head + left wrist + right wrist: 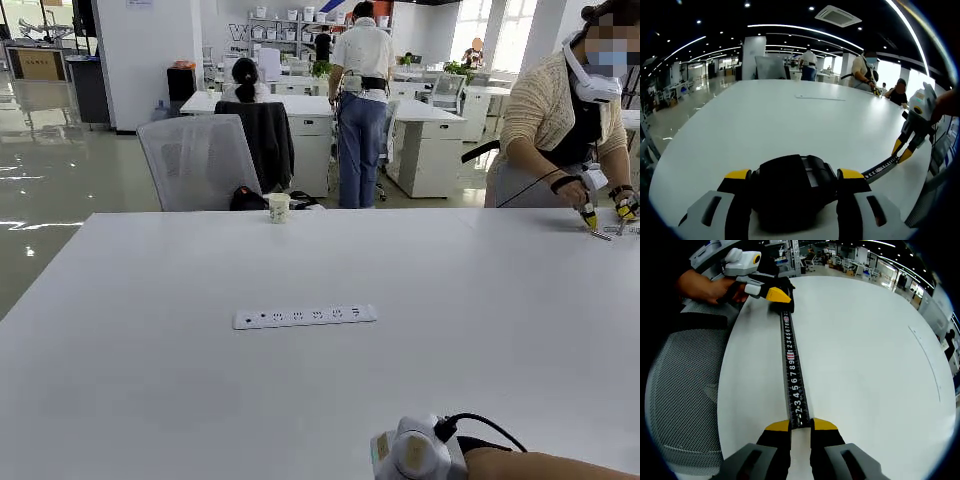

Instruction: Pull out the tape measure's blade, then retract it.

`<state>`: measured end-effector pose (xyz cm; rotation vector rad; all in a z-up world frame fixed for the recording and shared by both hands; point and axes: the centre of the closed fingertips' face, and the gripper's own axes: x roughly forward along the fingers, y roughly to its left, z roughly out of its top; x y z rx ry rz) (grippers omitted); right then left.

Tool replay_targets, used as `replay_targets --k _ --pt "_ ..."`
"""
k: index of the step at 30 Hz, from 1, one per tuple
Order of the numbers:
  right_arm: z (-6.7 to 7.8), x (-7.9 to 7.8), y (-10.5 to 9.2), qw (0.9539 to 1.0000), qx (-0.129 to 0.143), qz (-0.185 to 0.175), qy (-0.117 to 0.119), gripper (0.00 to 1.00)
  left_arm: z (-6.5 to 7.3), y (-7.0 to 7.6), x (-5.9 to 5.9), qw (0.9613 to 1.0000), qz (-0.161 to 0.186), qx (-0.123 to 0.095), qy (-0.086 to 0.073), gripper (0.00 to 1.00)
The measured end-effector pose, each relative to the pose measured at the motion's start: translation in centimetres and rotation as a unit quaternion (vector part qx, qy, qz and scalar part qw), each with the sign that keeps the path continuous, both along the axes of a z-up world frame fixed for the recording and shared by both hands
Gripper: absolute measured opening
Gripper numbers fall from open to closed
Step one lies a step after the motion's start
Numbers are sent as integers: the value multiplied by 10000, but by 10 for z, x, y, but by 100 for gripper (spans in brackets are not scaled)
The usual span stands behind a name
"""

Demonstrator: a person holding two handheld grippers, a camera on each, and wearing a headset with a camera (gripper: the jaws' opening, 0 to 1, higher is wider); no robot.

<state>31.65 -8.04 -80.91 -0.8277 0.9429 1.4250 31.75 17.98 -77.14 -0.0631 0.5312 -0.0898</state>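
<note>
Right gripper view: blade (791, 370) runs straight fwd, tip pinched in right gripper (800, 425) jaws, case (790, 197) clamped in left gripper (795, 174) jaws.

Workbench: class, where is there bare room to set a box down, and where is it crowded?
Bare: the stretch between the power strip and the paper cup, and the workbench's left side. Crowded: the near edge, where the blade runs from the tape measure in the left gripper to the right gripper.
</note>
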Motion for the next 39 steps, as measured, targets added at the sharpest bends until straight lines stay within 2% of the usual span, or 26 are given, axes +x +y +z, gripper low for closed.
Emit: replay_targets --k 13,22,26,31,39 --pt "0 0 0 10000 20 -67 37 11 -2 -1 -1 9997 -136 202 9 64" --pt "-1 0 0 10000 -74 -12 -6 11 -2 -1 -1 9997 -189 165 -9 62" --pt "-1 -2 3 9999 -41 -152 4 11 -3 -1 -1 9996 -233 173 -3 62" --pt "-1 -2 5 9999 -112 2 -63 11 -4 -2 -1 9996 -229 149 21 62" --pt "-1 -3 7 9999 -116 10 -99 11 -4 -1 -1 9995 -249 186 29 62"
